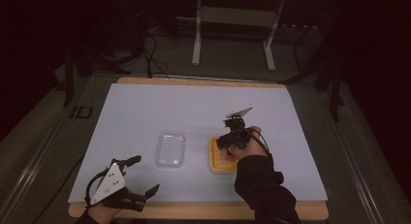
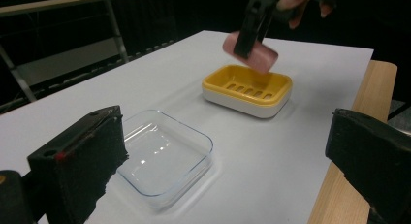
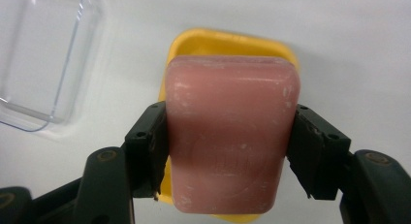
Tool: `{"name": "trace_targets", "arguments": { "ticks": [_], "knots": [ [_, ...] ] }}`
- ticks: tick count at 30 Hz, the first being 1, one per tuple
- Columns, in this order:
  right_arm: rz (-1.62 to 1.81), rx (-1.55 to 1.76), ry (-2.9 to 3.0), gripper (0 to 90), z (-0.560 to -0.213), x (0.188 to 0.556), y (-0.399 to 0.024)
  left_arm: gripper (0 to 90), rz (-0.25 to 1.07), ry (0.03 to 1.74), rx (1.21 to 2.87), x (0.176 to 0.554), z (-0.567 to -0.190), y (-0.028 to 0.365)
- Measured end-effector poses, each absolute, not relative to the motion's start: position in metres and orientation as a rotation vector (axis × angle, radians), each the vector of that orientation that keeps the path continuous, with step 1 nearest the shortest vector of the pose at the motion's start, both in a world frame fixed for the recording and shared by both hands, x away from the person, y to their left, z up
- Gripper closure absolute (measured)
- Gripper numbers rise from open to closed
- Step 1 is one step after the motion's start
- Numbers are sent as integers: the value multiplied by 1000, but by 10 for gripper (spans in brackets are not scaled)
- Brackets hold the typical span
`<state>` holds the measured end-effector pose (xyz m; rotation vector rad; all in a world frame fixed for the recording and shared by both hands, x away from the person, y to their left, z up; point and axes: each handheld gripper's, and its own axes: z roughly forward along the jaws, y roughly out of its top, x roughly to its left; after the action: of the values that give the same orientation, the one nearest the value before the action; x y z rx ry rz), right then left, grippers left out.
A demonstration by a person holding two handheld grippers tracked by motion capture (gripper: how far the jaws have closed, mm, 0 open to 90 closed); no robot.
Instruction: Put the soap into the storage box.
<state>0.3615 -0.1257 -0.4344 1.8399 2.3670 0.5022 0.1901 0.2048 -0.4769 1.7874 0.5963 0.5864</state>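
1. Holding the soap [image 3: 231,136] over the dish [image 2: 247,89], I judge the step in hand to be setting the bar down into that yellow tray, so I would keep my right fingers [image 3: 231,151] squeezed on its two long sides until it sits on the slats.
2. I should centre the bar first: in the right gripper view the dish peeks out from behind it at 12 o'clock and at 7 o'clock, so the two are roughly lined up.
3. I would lower it flat rather than tilted; in the left gripper view the bar hangs at a slant, clear of the rim, with its low end toward 4 o'clock.
4. I would let go only once it rests, since a drop could make it bounce or skid out.
5. My left fingers [image 2: 232,156] are spread wide with nothing between them, low on the counter [image 1: 145,107] at 7 o'clock in the high view; they need not join in.
6. The lid [image 2: 162,156], clear and shallow, lies at 9 o'clock of the dish, apart from it, and I should keep my arm off it.
7. The soap is a pink, rounded rectangle, dull and waxy, with pale scuffs along its edges and a faint pressed mark on its face that I cannot read.
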Motion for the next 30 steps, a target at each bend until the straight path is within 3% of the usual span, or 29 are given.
{"name": "trace_targets", "arguments": {
  "ticks": [10,30],
  "knots": [
    [453,1915,2349,375,-470,369,-119,12,584,592,1785,189,-477,205],
    [410,1924,2317,355,-483,376,-108,12,583,592,1786,189,-477,205]
  ]
}}
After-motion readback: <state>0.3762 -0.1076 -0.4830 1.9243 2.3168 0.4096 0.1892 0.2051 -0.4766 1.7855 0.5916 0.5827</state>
